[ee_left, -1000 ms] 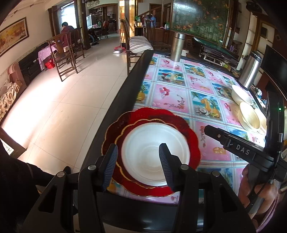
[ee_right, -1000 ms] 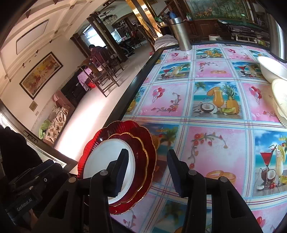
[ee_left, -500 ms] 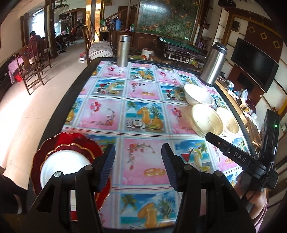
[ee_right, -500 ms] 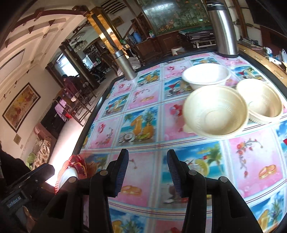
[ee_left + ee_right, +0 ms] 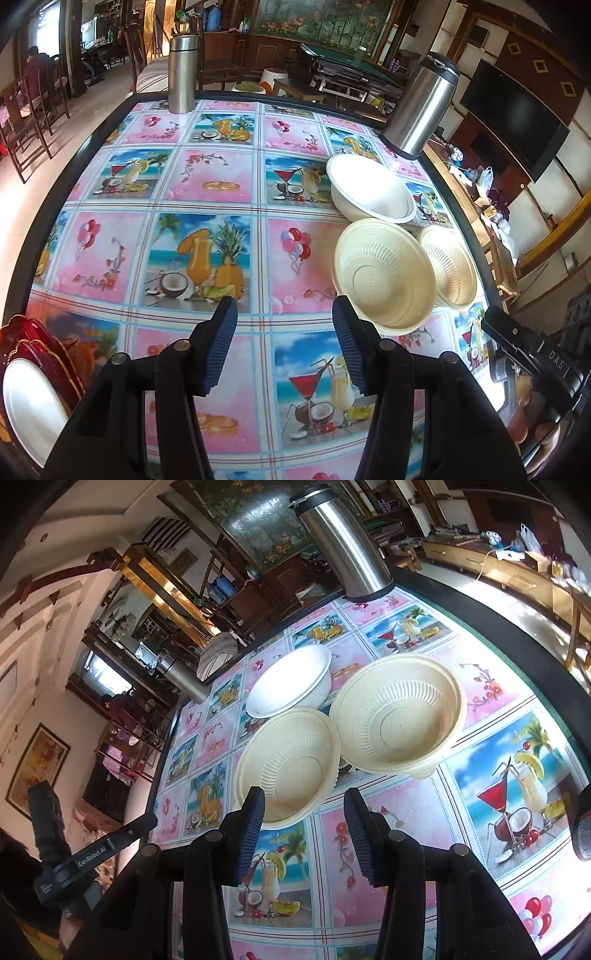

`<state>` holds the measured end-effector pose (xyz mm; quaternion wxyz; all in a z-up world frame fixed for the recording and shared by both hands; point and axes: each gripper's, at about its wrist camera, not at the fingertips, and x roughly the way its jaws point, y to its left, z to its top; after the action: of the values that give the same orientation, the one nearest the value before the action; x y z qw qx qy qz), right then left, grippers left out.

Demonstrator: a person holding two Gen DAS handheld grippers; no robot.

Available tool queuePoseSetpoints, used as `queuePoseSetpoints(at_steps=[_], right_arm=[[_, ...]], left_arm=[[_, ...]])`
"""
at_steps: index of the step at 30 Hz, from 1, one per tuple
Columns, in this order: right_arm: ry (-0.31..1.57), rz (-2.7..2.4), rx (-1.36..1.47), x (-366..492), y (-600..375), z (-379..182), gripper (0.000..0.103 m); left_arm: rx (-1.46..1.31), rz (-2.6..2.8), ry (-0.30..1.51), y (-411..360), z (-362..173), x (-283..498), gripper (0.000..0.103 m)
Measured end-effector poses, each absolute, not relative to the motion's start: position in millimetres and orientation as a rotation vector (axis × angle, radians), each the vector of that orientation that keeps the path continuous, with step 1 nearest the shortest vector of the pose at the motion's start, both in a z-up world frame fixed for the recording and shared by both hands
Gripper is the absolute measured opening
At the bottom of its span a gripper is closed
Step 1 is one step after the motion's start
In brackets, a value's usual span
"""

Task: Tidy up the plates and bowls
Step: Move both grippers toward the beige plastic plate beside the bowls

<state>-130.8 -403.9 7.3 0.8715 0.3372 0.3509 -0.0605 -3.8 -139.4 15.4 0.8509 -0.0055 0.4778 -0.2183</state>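
At frame's left edge | red plates [image 5: 35, 350] cut off | bowls [image 5: 384, 273] whole

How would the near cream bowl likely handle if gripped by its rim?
The cream bowl looks like thin ribbed plastic, so probably light and somewhat flexible at the rim. It leans against the second cream bowl, so lifting it may nudge that one. Its wide base makes it unlikely to roll.

The room is big, with a shiny pale floor [image 5: 110, 83]. Wooden chairs [image 5: 26, 125] stand on the left. A big painting of trees [image 5: 325, 18] hangs on the far wall, with a green game table [image 5: 351, 74] in front. A black TV [image 5: 517, 110] hangs on the right wall. Bright light comes through a window [image 5: 46, 29].
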Motion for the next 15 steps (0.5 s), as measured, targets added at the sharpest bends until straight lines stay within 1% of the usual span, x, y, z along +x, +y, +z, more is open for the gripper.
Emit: queuePoseSetpoints(at_steps=[15], right_arm=[[0.766, -0.089, 0.889, -98, -423, -38, 0.048]], left_arm=[[-0.01, -0.503, 1.091, -191, -16, 34, 0.052]])
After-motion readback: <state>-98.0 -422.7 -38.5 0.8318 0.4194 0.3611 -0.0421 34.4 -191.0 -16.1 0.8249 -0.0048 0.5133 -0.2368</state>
